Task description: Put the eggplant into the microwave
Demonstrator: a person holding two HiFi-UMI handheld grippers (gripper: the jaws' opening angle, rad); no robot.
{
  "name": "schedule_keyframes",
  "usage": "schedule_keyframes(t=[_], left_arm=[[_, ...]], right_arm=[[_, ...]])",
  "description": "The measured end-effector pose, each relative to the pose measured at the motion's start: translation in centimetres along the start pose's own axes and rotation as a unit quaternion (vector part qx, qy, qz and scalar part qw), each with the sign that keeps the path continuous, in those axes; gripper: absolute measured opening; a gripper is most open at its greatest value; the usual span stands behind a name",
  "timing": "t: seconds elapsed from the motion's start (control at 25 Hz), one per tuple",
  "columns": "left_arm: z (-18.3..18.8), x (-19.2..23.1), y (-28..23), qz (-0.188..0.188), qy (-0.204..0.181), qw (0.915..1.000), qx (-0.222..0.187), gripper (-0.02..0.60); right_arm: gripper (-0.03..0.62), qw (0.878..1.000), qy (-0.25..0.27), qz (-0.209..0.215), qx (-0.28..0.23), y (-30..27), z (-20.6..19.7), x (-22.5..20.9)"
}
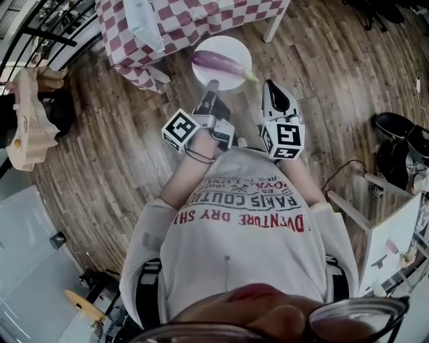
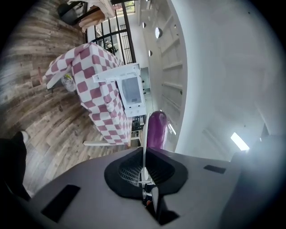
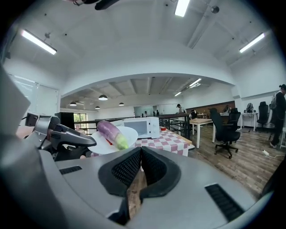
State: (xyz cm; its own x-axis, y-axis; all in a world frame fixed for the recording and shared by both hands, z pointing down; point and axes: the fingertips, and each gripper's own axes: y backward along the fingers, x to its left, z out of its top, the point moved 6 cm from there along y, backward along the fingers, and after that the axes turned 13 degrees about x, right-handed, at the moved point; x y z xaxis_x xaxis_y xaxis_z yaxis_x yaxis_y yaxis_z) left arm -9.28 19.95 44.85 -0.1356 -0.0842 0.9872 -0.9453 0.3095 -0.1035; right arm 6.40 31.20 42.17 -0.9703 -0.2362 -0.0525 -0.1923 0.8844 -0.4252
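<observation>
A purple eggplant (image 1: 218,61) with a green stem lies on a white plate (image 1: 231,80). My left gripper (image 1: 211,87) is shut on the plate's near rim and carries it level. In the left gripper view the plate (image 2: 144,134) shows edge-on between the jaws, with the eggplant (image 2: 156,129) beyond. The white microwave (image 2: 131,91) stands ahead on a red-and-white checked table (image 2: 100,85). My right gripper (image 1: 273,92) is beside the plate, shut with nothing in it. Its view shows the eggplant (image 3: 111,133), the plate (image 3: 127,134), the microwave (image 3: 140,126) and the left gripper (image 3: 67,136).
Wooden floor lies between me and the table (image 1: 194,20). A black railing (image 2: 118,36) runs behind the table. An office chair (image 3: 225,127), a desk (image 3: 203,121) and a person (image 3: 280,112) are to the right. Black shoes (image 1: 399,130) and a white cabinet (image 1: 392,231) stand at my right.
</observation>
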Motion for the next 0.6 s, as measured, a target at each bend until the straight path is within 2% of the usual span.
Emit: schedule_keyframes(t=[0.32,0.6], left_arm=[[3.6,0.9,-6.8,0.003,0.012,0.9999,0.011,0.035],[10.9,0.4,-14.0,0.001,0.017,0.9998,0.011,0.035]], right_arm=[[0.025,1.0,-0.002,-0.008,0.015,-5.8,1.7,-3.8],[0.026,1.0,0.005,-0.004,0.027,-14.4,6.2,-6.3]])
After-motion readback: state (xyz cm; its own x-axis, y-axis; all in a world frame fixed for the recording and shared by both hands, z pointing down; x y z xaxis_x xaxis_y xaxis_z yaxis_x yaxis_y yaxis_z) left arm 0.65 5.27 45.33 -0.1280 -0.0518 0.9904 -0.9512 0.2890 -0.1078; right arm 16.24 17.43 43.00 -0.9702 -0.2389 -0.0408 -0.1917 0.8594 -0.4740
